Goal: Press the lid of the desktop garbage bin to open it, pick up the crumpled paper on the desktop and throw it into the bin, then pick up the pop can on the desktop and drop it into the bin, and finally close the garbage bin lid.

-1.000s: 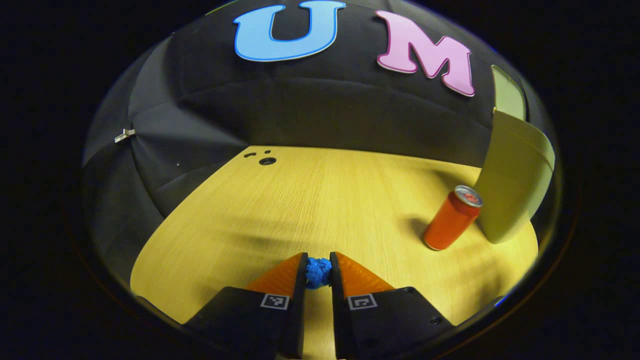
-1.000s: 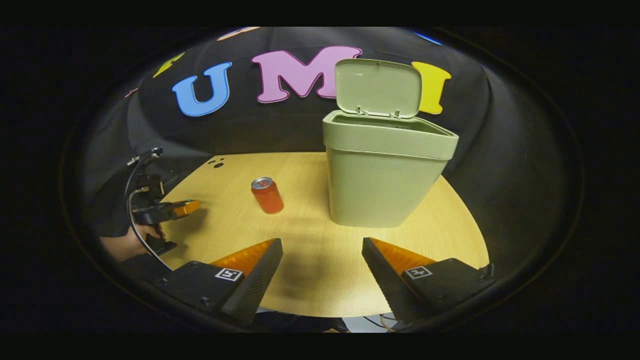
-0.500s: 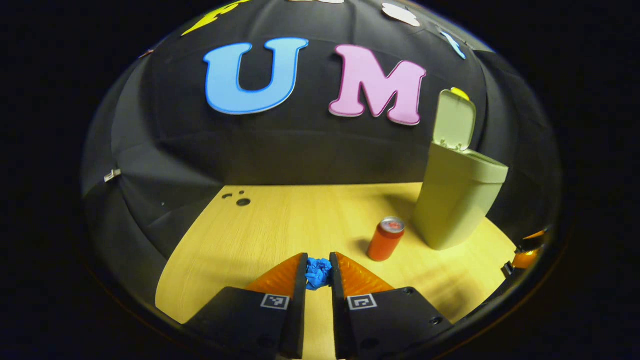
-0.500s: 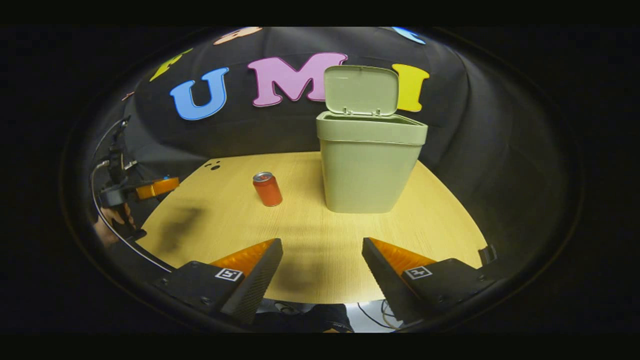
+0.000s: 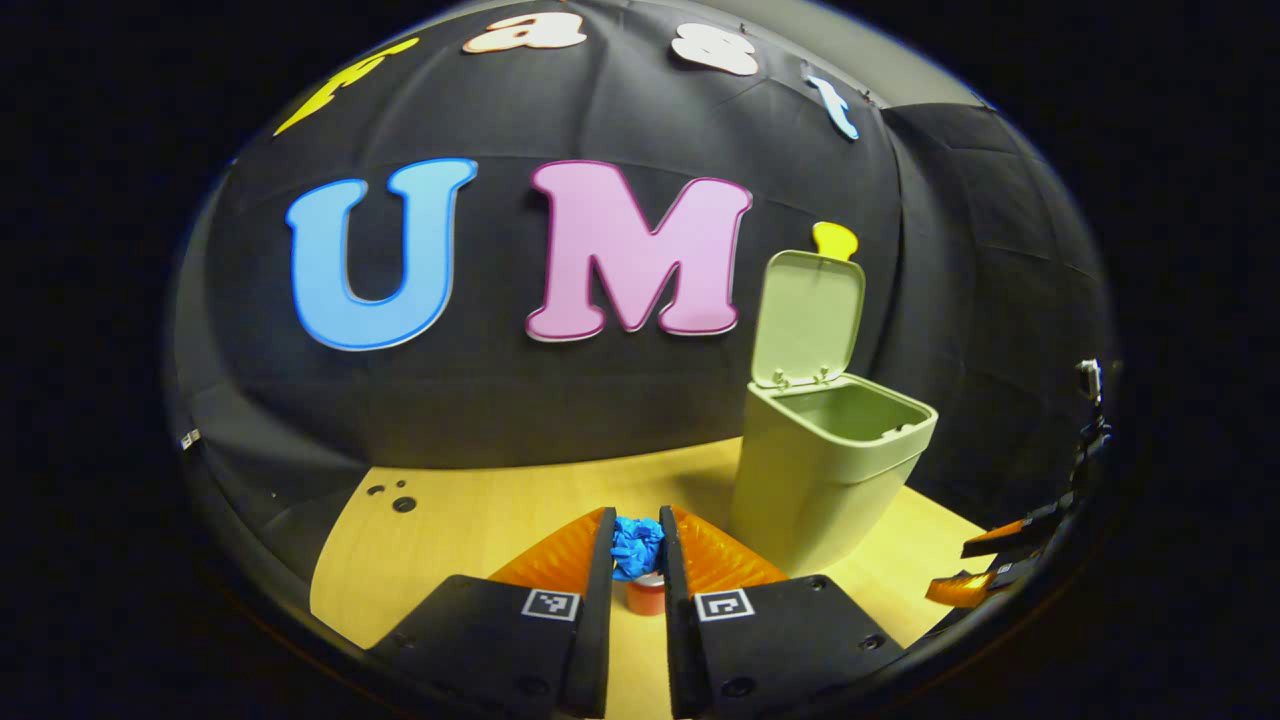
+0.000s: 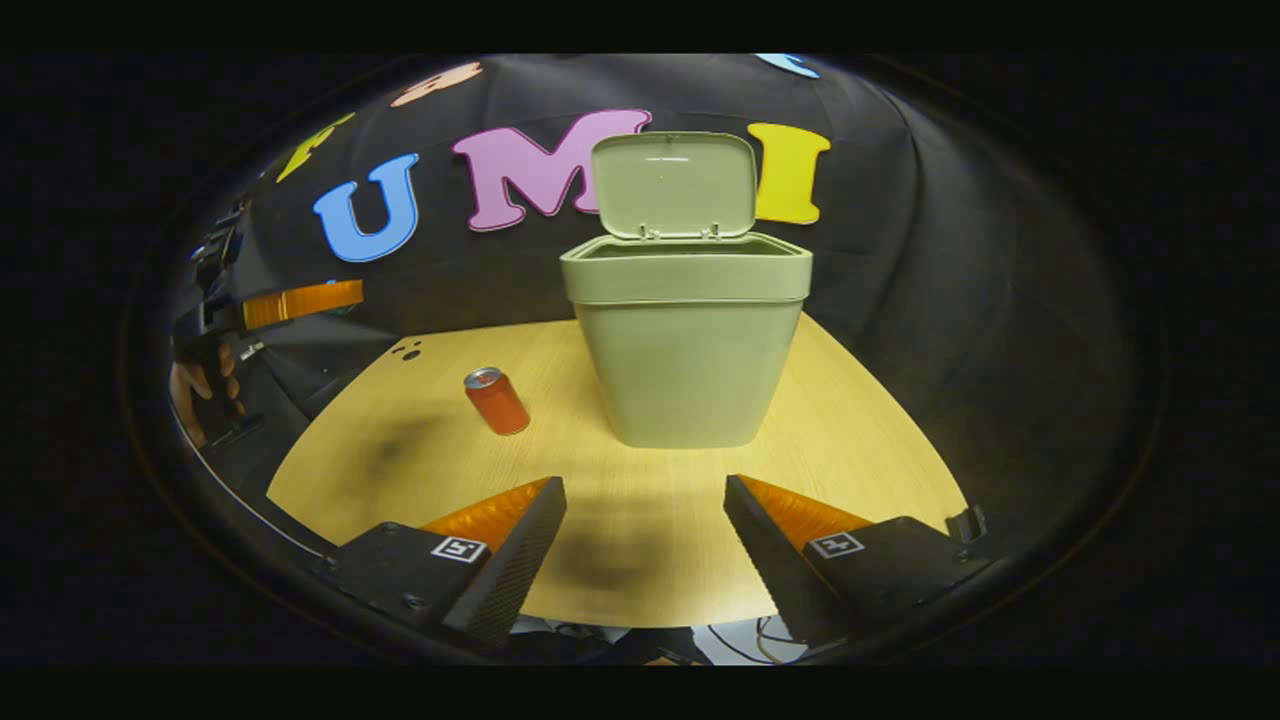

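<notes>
Paper [image 5: 637,546] in left tool [image 5: 637,548], well apart from bin rim [image 5: 905,436]

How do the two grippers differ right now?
The left gripper has its fingers pressed on a blue crumpled paper and is raised above the table; the right gripper has its fingers spread wide with nothing between them. The left points over the pop can; the right faces the open bin. Both aim toward the bin.
</notes>
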